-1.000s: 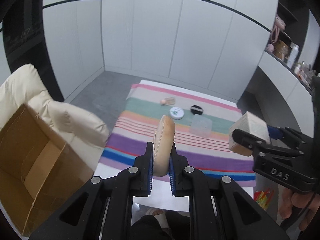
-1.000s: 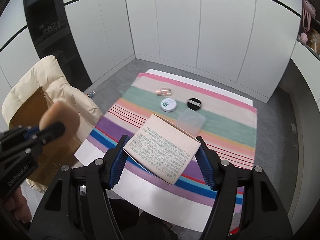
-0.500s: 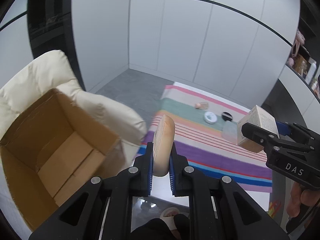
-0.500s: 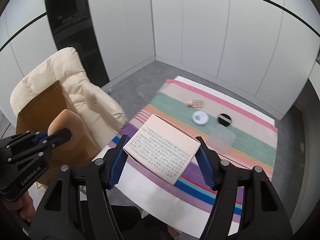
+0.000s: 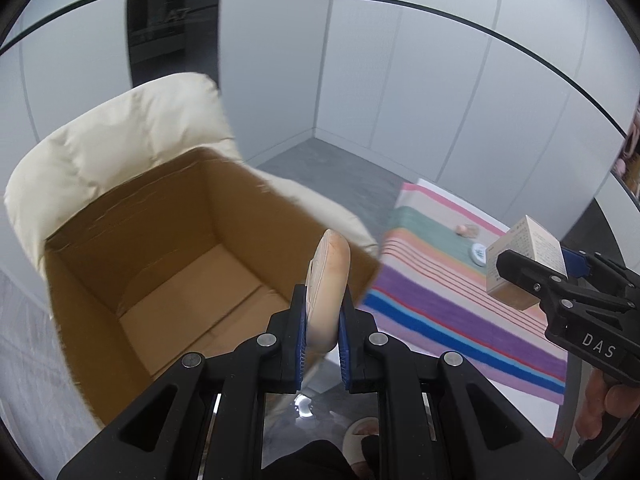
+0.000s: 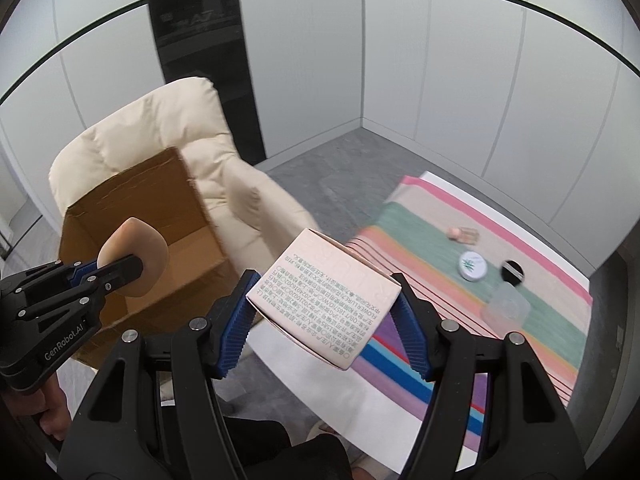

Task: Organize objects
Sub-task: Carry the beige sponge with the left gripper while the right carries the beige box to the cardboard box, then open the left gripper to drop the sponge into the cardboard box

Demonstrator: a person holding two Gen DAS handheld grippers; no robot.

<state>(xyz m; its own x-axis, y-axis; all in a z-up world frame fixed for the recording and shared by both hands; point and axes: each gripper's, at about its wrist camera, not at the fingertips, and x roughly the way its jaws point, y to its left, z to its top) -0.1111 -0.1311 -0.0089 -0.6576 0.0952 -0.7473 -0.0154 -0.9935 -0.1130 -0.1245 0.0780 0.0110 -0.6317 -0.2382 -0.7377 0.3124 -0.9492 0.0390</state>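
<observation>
My left gripper point(image 5: 322, 312) is shut on a beige makeup sponge point(image 5: 329, 280), held above the near edge of an open cardboard box point(image 5: 172, 280) on a cream armchair point(image 5: 120, 152). In the right wrist view the sponge point(image 6: 136, 258) hangs in front of the box point(image 6: 132, 216). My right gripper point(image 6: 324, 312) is shut on a pale pink printed carton point(image 6: 324, 300), held in the air between the armchair and the striped cloth point(image 6: 500, 280). The carton also shows in the left wrist view point(image 5: 524, 260).
On the striped cloth lie a small pink bottle point(image 6: 464, 234), a white round tin point(image 6: 473, 265), a black compact point(image 6: 513, 270) and a clear lid point(image 6: 505, 308). White wall panels and a dark glass cabinet point(image 6: 200, 60) stand behind the armchair point(image 6: 160, 140).
Both grippers have swung left from the striped cloth toward the armchair. The box now fills the left wrist view, with the sponge over its near edge. Both grips are unchanged.
</observation>
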